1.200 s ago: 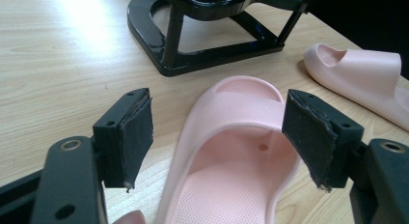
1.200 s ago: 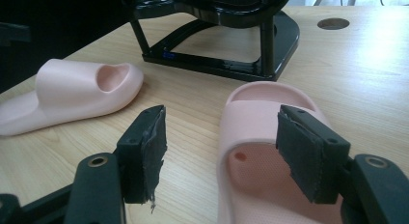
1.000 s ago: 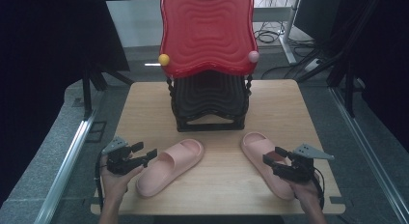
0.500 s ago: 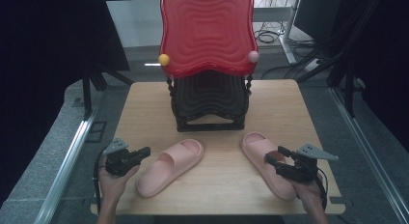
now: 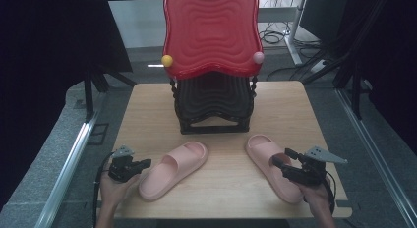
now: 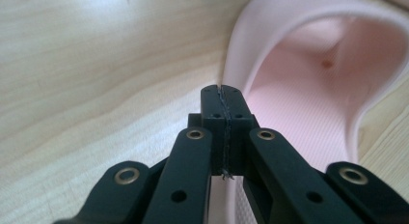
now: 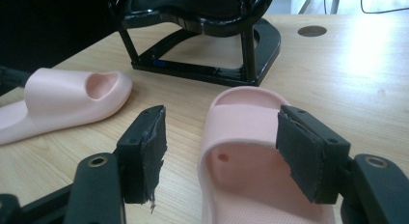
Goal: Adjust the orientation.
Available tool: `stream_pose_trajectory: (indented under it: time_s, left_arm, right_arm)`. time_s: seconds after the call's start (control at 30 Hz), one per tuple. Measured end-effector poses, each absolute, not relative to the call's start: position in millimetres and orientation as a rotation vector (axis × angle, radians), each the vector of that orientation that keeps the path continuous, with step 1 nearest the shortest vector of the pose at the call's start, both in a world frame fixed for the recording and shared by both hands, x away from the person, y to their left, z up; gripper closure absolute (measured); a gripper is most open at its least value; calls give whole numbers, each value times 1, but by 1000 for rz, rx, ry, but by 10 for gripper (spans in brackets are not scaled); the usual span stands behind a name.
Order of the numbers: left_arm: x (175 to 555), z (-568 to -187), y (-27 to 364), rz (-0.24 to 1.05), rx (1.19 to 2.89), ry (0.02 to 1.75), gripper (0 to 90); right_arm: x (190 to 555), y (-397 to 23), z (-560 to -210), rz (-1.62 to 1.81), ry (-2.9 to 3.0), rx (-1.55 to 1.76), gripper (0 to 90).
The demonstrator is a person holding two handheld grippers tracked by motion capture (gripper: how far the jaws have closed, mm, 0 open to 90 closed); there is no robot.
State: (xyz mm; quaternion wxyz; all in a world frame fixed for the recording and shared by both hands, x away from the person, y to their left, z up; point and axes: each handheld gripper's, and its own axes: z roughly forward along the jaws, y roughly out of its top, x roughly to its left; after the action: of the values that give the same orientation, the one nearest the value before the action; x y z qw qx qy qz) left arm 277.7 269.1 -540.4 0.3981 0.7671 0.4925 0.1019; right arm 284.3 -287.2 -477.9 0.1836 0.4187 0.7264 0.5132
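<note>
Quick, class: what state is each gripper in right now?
Left gripper: shut, nothing between its jaws, beside the left slipper.
Right gripper: open, jaws astride the right slipper.

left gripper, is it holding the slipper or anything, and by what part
Nothing is held. The left gripper has just closed pad to pad beside the rim of the left slipper, nothing between them. The right gripper stands open.

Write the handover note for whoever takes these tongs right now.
Left tongs: have just been closing, now shut, nothing between the pads, tip by the left slipper rim.
Right tongs: open, astride the right slipper heel, not pressing.
Both slippers lie flat on the table before the black rack.
Done: nothing lifted.
Left: grip each slipper; probably move them to the rack.
</note>
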Motion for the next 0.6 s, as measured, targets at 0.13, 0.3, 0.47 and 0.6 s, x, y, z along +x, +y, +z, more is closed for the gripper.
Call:
stream_pose_trajectory:
  time_s: [0.13, 0.3, 0.47, 0.6]
  left_arm:
    - [276, -546, 267, 260, 1987, 1249, 897]
    - [268, -546, 264, 219, 1994, 1220, 896]
    - [260, -546, 258, 188, 2027, 1186, 896]
    - [255, -544, 250, 166, 2055, 1154, 895]
  right_arm:
    - [283, -289, -475, 1463, 2029, 1183, 346]
    - [281, -291, -471, 1479, 2013, 1181, 345]
    - [280, -291, -470, 1486, 2013, 1180, 345]
    - [281, -291, -470, 1485, 2013, 1180, 344]
